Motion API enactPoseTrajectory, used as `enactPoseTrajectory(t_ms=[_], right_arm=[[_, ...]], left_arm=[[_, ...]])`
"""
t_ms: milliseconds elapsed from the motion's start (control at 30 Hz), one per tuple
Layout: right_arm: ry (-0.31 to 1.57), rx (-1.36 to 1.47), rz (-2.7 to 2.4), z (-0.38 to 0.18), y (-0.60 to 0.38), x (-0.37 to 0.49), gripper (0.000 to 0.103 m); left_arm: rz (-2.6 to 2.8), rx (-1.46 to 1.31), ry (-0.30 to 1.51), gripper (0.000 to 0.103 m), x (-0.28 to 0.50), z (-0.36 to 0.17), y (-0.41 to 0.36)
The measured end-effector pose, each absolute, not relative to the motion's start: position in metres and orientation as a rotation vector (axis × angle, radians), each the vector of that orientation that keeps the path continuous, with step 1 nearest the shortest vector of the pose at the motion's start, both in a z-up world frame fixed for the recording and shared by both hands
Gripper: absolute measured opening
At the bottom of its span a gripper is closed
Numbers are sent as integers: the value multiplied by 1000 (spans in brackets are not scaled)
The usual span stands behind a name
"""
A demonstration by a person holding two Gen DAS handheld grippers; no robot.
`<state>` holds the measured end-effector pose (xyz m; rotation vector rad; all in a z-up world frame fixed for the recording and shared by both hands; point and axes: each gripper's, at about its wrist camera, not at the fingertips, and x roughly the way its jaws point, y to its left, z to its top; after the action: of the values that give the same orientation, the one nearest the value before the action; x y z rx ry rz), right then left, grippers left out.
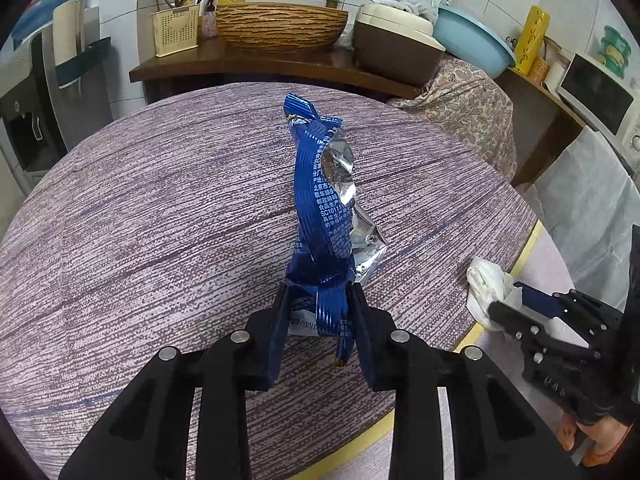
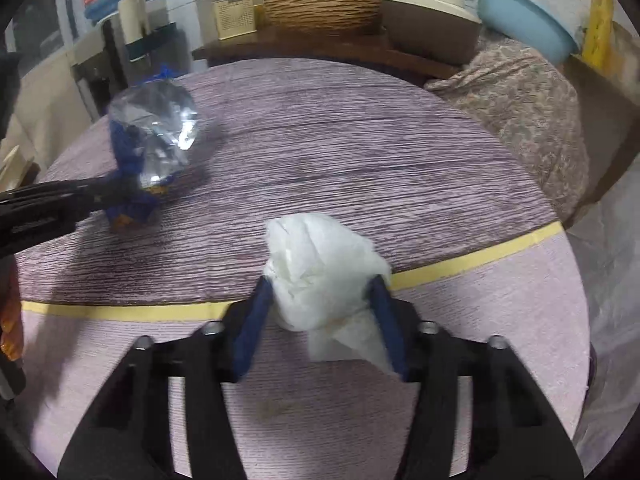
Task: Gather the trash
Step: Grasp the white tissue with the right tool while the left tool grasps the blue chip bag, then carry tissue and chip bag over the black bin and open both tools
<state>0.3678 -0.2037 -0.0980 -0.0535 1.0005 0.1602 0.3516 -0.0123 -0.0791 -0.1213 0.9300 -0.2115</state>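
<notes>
Left fingers: my left gripper [image 1: 320, 312] is pinched on the lower end of a crumpled blue foil wrapper [image 1: 320, 200], which stands up from the grip with its silver inside showing.

Right fingers: my right gripper [image 2: 320, 300] is closed around a wad of white tissue [image 2: 320, 268], the paper bulging out ahead of and below the pads.

Where the trash is: both pieces are in my grip over the round counter [image 1: 140, 208] with its purple woven cloth. Whether either one is lifted off the cloth I cannot tell. The tissue sits near the yellow tape strip [image 2: 480, 260] at the counter's edge; the wrapper is further in, to the left.

Step in hand: both pickups look made, so I judge this to be the carry stage.

Next move: I need a bin or bag, and none shows in either view. I would keep both grips firm, lift clear of the cloth, and bring the two hands toward the drop point.

Risk: the wrapper is slick and held by one end only; it could slip or swing.
</notes>
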Motion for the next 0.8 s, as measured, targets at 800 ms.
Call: enactPoseTrajectory(t_ms=[800], right_arm=[[770,31,232,-26,-211,213,17]], left_arm=[[-317,-82,720,30,220,-37,-34]])
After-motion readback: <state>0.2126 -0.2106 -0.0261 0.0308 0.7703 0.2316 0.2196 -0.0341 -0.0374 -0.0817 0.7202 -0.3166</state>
